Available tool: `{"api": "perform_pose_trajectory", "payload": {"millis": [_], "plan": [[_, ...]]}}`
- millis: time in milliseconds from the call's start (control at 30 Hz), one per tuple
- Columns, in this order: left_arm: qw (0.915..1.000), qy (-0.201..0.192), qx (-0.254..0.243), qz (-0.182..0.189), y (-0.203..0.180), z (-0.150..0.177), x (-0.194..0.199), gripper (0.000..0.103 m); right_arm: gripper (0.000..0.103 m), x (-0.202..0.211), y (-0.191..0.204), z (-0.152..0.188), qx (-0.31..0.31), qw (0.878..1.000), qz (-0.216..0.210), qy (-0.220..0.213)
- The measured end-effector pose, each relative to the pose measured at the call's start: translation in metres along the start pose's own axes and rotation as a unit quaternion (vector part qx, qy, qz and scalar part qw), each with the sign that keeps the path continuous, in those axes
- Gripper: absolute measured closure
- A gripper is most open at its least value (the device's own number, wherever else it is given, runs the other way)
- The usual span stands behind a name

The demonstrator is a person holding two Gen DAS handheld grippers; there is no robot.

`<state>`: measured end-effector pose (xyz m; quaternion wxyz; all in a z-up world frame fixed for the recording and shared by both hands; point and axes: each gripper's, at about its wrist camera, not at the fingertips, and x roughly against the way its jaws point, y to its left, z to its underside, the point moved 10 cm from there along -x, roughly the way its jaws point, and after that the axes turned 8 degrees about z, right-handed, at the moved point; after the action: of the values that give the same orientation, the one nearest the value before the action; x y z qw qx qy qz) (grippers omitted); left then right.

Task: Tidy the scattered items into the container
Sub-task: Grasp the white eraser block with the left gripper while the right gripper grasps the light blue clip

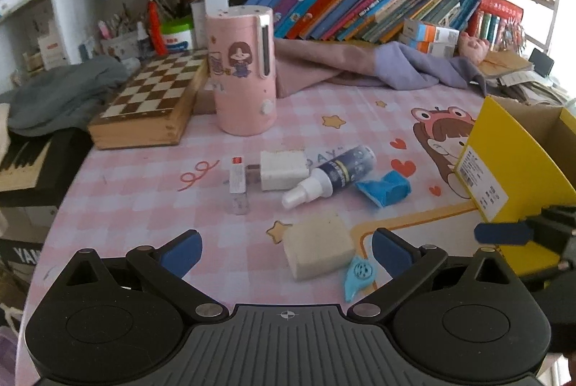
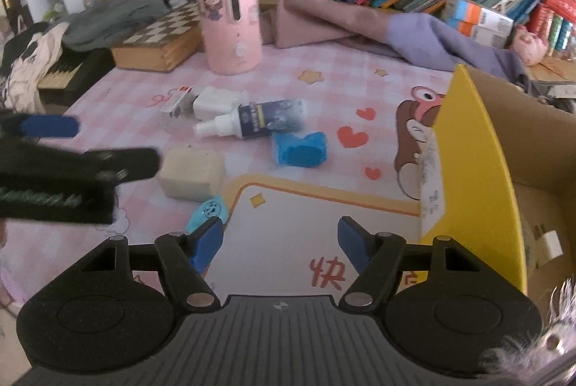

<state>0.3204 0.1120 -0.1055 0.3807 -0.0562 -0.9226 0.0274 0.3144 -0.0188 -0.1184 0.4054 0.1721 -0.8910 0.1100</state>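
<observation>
Both grippers are released: my left gripper (image 1: 286, 251) straddles the beige block (image 1: 318, 247) on the surface; I should lower squarely, clench its flat sides, then carry it to the box (image 1: 504, 166).

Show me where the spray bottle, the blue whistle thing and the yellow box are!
spray bottle (image 1: 336, 175), left wrist view, on its dark label.
blue whistle (image 1: 360, 272), left wrist view, on its round grille.
yellow box (image 2: 482, 162), right wrist view, on its yellow flap.

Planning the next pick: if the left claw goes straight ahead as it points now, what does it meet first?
Probably the beige sponge block, lying just ahead between the open left claw fingers, slightly right of centre; the spray bottle is farther. Depth is uncertain.
</observation>
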Motion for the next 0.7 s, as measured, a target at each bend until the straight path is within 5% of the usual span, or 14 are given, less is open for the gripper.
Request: {"api": "perform_pose_trajectory", "payload": {"millis": [267,433,533,600,700], "plan": [[0.9989,0.037,0.017,0.025,-0.008,0.001,-0.043,0.002,0.034,-0.005,0.004,-0.001,0.015,1.000,-0.006,0.005],[0.9975,0.059,0.034,0.019,-0.001,0.008,-0.062,0.012,0.033,-0.007,0.008,0.000,0.024,1.000,-0.012,0.009],[0.9955,0.070,0.055,0.032,0.003,0.017,-0.069,0.028,0.033,-0.010,0.012,0.000,0.030,0.999,-0.018,0.012],[0.9935,0.063,0.076,0.056,0.002,0.019,-0.068,0.048,0.033,-0.012,0.015,-0.001,0.033,0.999,-0.021,0.014],[0.9935,0.061,0.076,0.059,0.003,0.018,-0.064,0.055,0.033,-0.017,0.022,-0.001,0.037,0.999,-0.027,0.020]]}}
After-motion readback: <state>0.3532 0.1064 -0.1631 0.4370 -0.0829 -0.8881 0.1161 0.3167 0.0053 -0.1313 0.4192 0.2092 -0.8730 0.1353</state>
